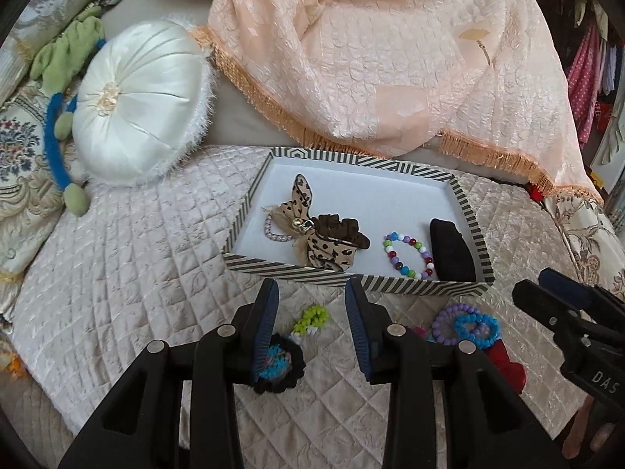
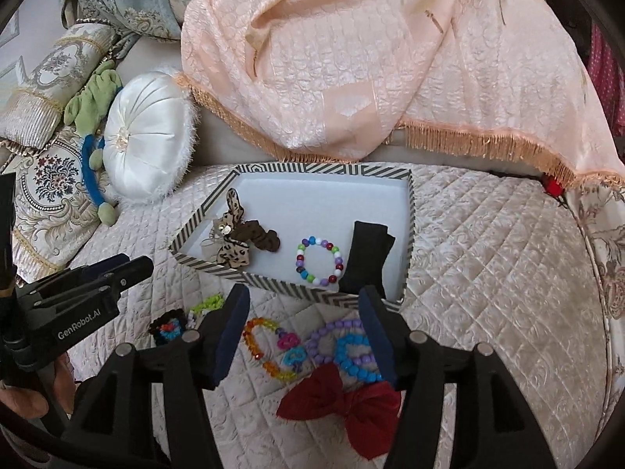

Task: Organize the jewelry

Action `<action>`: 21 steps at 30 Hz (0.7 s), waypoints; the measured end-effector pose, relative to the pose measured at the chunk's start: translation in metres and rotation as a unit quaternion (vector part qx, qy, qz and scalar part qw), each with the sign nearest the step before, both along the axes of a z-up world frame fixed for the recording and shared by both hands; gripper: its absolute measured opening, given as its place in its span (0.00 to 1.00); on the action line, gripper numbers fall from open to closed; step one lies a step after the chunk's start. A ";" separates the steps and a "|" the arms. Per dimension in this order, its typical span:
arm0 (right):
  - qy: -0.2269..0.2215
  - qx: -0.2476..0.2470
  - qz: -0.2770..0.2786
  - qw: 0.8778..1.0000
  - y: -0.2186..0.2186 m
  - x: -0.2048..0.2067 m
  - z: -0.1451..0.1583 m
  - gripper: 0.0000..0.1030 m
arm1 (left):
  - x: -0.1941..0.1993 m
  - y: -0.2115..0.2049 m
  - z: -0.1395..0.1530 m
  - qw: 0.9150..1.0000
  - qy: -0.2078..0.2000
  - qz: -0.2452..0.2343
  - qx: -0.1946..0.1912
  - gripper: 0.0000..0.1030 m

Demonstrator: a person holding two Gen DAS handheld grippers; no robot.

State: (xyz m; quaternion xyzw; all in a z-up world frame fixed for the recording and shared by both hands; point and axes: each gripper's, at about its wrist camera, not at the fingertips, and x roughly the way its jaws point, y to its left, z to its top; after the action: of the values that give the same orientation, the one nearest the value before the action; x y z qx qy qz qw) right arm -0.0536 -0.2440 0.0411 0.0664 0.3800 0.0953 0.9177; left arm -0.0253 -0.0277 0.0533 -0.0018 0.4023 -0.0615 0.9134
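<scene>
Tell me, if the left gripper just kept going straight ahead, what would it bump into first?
Probably the lime-green bead bracelet, lying on the quilt between the open fingers of the left gripper. Just beyond stands the striped tray wall. Depth is hard to judge, so it might pass over the beads.

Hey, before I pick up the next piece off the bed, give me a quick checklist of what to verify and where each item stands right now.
1. Left hand-held gripper open and holding nothing: ok.
2. Right hand-held gripper open and holding nothing: ok.
3. Free floor left in the striped tray, toward its far side: ok.
4. Loose pieces within view on the quilt: green bracelet, purple bracelet, blue bracelet, red bow: ok.
5. Purple and blue bracelets separate enough for a single pick: not ok, they overlap.
6. Whether the orange bracelet is tangled with the small pink and blue piece: cannot tell.
</scene>
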 end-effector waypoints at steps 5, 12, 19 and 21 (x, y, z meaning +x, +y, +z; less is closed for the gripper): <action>-0.005 0.003 -0.001 1.000 0.000 -0.013 0.007 0.61 | -0.014 0.002 0.005 1.000 -0.010 0.011 0.001 0.22; -0.014 0.001 -0.004 1.000 -0.004 -0.032 0.014 0.63 | -0.031 0.001 0.012 0.999 -0.026 0.017 0.011 0.22; -0.022 -0.005 -0.005 1.000 -0.006 -0.046 0.022 0.65 | -0.041 0.003 0.021 0.999 -0.039 0.022 0.011 0.22; -0.024 -0.005 -0.005 1.000 -0.007 -0.049 0.024 0.66 | -0.044 0.004 0.024 0.999 -0.043 0.024 0.012 0.22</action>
State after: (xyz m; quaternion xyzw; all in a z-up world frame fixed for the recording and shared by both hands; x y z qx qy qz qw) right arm -0.1027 -0.2512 0.0648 0.0620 0.3579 0.0902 0.9273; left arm -0.0695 -0.0234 0.0769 0.0020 0.3631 -0.0345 0.9311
